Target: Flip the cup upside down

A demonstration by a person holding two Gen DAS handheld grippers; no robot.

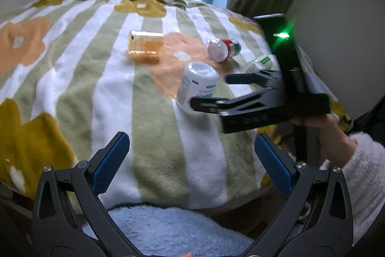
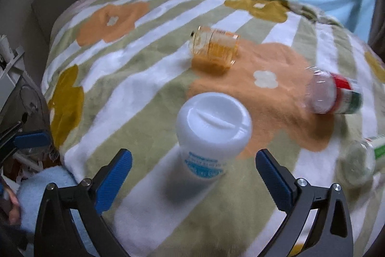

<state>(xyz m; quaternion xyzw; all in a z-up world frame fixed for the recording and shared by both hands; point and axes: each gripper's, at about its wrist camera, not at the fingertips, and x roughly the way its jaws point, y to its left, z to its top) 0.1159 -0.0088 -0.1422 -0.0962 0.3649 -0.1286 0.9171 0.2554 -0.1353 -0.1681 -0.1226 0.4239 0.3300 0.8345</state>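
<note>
A white plastic cup with blue print stands bottom-up on the striped flower blanket; it also shows in the left wrist view. My right gripper is open, its blue pads on either side of the cup and a little short of it. In the left wrist view the right gripper reaches in from the right beside the cup. My left gripper is open and empty, near the blanket's front edge, well back from the cup.
An amber glass lies on its side behind the cup. A clear bottle with a red and green label lies at the right. Another clear bottle lies near the right edge. A pale blue fleece lies below the left gripper.
</note>
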